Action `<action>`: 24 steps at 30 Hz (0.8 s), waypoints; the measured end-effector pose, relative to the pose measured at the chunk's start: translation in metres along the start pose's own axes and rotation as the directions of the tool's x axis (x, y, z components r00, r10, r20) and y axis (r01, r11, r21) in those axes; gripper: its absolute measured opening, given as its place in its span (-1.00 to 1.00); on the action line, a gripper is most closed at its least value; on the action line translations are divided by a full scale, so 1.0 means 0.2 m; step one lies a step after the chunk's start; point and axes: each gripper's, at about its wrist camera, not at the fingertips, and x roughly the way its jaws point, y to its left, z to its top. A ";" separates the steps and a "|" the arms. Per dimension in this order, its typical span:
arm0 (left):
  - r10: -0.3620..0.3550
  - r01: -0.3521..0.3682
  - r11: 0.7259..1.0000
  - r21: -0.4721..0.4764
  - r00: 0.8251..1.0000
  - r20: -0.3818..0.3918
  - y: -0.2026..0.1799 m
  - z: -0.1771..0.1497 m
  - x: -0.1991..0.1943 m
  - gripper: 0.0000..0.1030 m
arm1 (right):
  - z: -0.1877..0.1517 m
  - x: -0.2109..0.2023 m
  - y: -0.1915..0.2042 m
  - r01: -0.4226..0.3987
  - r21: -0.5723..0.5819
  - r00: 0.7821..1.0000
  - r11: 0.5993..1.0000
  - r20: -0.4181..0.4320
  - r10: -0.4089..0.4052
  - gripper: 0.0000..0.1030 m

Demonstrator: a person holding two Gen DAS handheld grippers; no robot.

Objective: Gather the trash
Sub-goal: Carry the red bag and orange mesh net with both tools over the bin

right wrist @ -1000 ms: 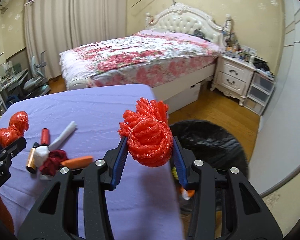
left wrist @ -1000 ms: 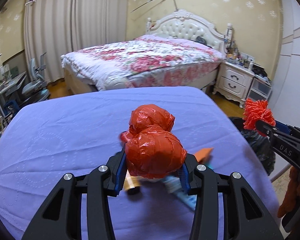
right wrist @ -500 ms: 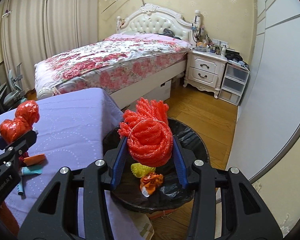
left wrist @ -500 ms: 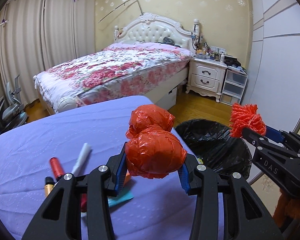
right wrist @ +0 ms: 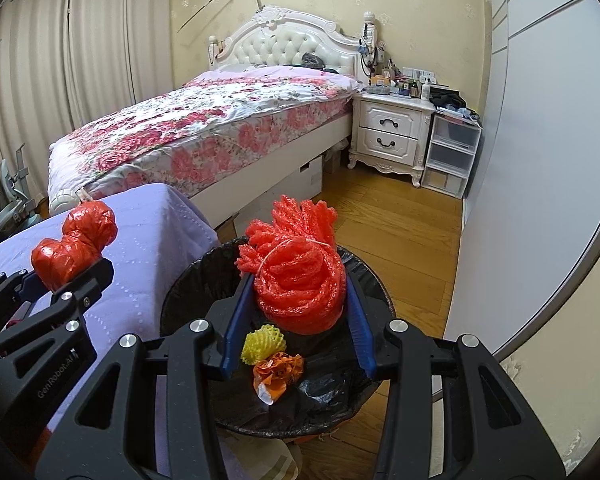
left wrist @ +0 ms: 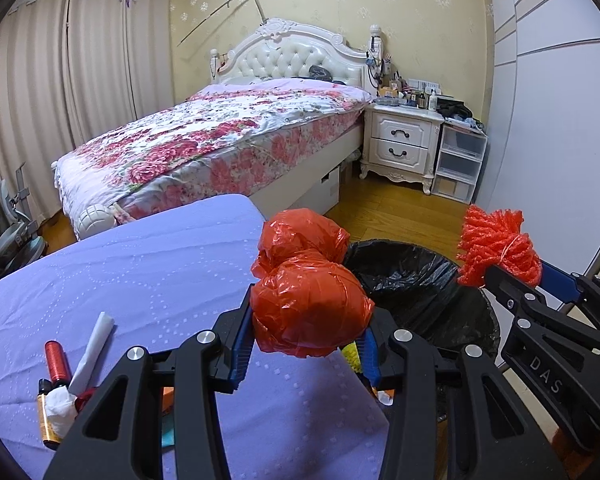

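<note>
My left gripper (left wrist: 306, 344) is shut on a knotted red plastic bag (left wrist: 310, 304), held over the purple table's right edge beside the bin. That bag (right wrist: 74, 248) and the left gripper (right wrist: 88, 280) also show at the left of the right wrist view. My right gripper (right wrist: 298, 320) is shut on a bundle of red foam netting (right wrist: 298, 280), directly above the black-lined trash bin (right wrist: 372, 272). In the left wrist view the netting (left wrist: 498, 246) and right gripper (left wrist: 512, 284) hang over the bin (left wrist: 412, 280). Inside the bin lie a yellow foam net (right wrist: 264, 344) and an orange wrapper (right wrist: 278, 372).
On the purple table (left wrist: 140, 264) at the left lie a red thread spool (left wrist: 56, 362), a white paper roll (left wrist: 94, 354), a small amber bottle (left wrist: 46, 420) and other scraps. Beyond stand a floral bed (left wrist: 220, 140), a white nightstand (left wrist: 400, 144) and plastic drawers (left wrist: 458, 160). Wood floor (right wrist: 400, 224) lies right of the bin.
Both grippers have swung to the right with their loads: the right one from the table edge to above the bin, the left one from mid-table to the table's right edge.
</note>
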 end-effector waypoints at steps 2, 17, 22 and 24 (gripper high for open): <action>0.005 -0.005 1.000 0.003 1.000 -0.009 -0.01 0.00 0.03 -0.15 | 0.00 0.02 -0.01 0.003 0.006 1.000 1.000 -0.007 -0.003 -0.15; 0.009 -0.008 1.000 0.028 0.999 -0.053 -0.08 0.01 0.15 -0.15 | 0.00 0.13 -0.07 0.017 0.032 0.999 0.999 -0.040 -0.016 -0.15; 0.009 -0.007 0.999 0.034 0.998 -0.069 -0.09 0.02 0.19 -0.15 | 0.00 0.16 -0.08 0.018 0.037 0.999 0.999 -0.049 -0.016 -0.14; 0.008 -0.006 0.999 0.038 0.997 -0.072 -0.10 0.02 0.20 -0.15 | 0.00 0.17 -0.08 0.019 0.038 0.999 0.999 -0.052 -0.017 -0.14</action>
